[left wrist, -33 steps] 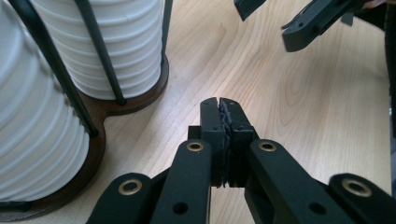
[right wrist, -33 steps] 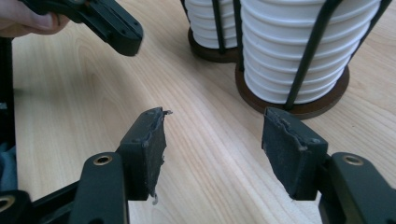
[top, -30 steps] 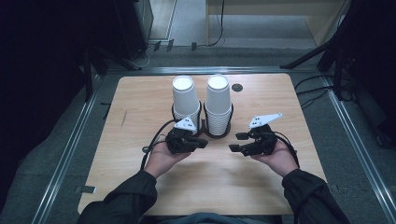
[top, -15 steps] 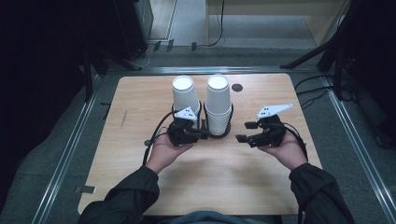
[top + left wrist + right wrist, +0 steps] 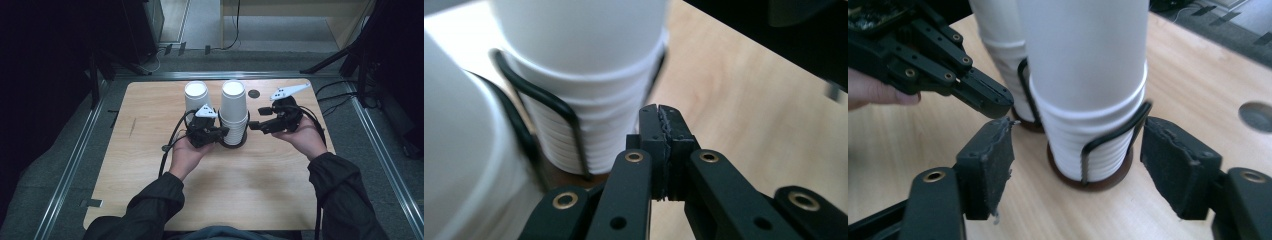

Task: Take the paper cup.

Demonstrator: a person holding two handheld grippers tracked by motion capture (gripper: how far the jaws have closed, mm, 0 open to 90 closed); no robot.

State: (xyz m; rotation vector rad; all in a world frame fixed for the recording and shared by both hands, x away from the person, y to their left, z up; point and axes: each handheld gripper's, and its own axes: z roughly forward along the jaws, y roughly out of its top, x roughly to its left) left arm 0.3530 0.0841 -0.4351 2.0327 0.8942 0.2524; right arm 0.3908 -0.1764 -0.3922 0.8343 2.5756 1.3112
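Your left gripper (image 5: 220, 132) was shut on nothing beside the right cup stack (image 5: 234, 112); your right gripper (image 5: 1075, 155) had just been opening, straddling that stack untouched.

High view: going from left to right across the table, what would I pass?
Left stack of paper cups → right stack of paper cups → small dark hole in the tabletop → right gripper, held in the person's hand.
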